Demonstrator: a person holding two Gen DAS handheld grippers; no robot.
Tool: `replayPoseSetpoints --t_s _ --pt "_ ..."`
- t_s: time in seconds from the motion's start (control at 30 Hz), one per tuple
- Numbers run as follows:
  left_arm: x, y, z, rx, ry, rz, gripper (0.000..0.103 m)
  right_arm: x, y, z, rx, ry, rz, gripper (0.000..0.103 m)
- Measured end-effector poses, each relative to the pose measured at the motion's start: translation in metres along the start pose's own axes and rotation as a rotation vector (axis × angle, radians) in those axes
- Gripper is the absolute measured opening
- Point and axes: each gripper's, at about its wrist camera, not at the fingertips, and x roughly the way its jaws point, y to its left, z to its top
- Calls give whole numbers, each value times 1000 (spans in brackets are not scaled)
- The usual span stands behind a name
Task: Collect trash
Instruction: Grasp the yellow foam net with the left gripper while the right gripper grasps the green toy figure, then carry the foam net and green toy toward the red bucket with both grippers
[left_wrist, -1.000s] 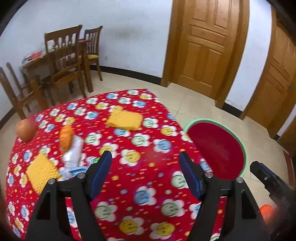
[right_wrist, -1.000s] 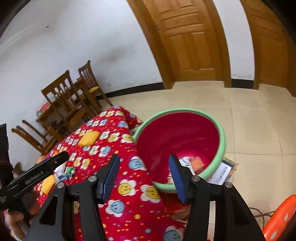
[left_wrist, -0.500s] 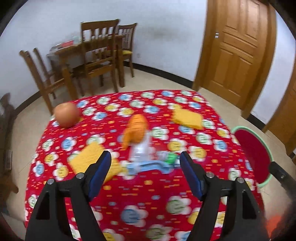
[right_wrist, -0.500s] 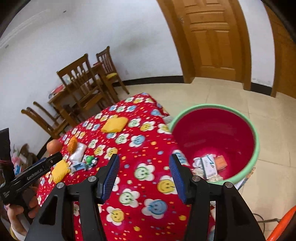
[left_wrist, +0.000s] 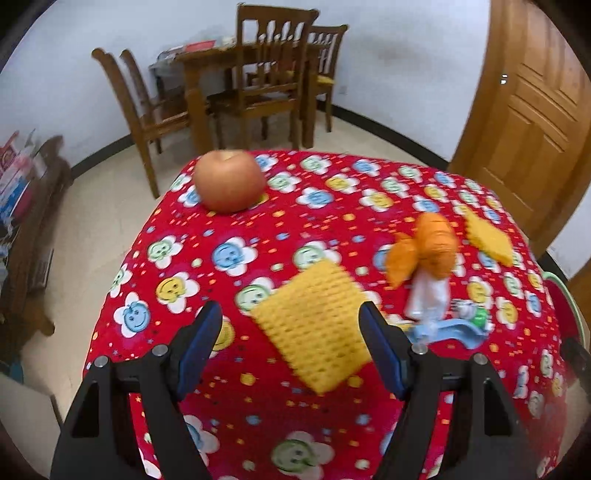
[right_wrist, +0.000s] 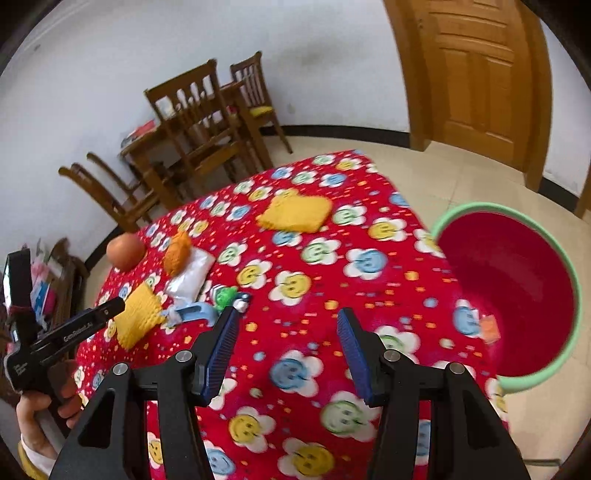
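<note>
Overhead, both empty grippers, left and right, gape above the blue wrapper lying crosswise.

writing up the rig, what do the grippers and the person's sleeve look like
Both grippers are black with angular cut-out arms, silver screws and ribbed blue pads. The left gripper, seen from the right wrist, carries white lettering on its finger. The hand holding it shows a white cuff with a yellow edge.

Bare red flower-print cloth on the counter is lying open ahead of the right gripper; a blue, green and white wrapper pile is crowding its left.
</note>
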Motion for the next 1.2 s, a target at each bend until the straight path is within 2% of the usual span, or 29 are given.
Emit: replayPoseSetpoints --t_s 0.37,0.53,0.57,0.7,0.77,0.93,0.97,1.2 --pt "31 -1 -4 8 79 -31 76 59 27 9 -96 73 8 57" --pt "34 -5 -6 14 73 -26 76 78 35 9 -128 101 31 57" --pt "34 -5 -7 13 72 -31 72 81 37 9 -137 104 35 57" --pt "35 -8 -7 15 66 -63 56 87 46 4 -183 96 25 45" --pt "33 -12 -8 28 60 -85 39 88 50 3 -198 93 33 37" --pt "28 -21 -10 53 51 -123 18 86 47 1 -188 86 45 34" --pt "27 -21 -10 49 51 -132 16 84 45 2 -178 84 50 31" --pt "-3 -19 -8 34 -2 -164 14 58 28 3 -112 40 65 31"
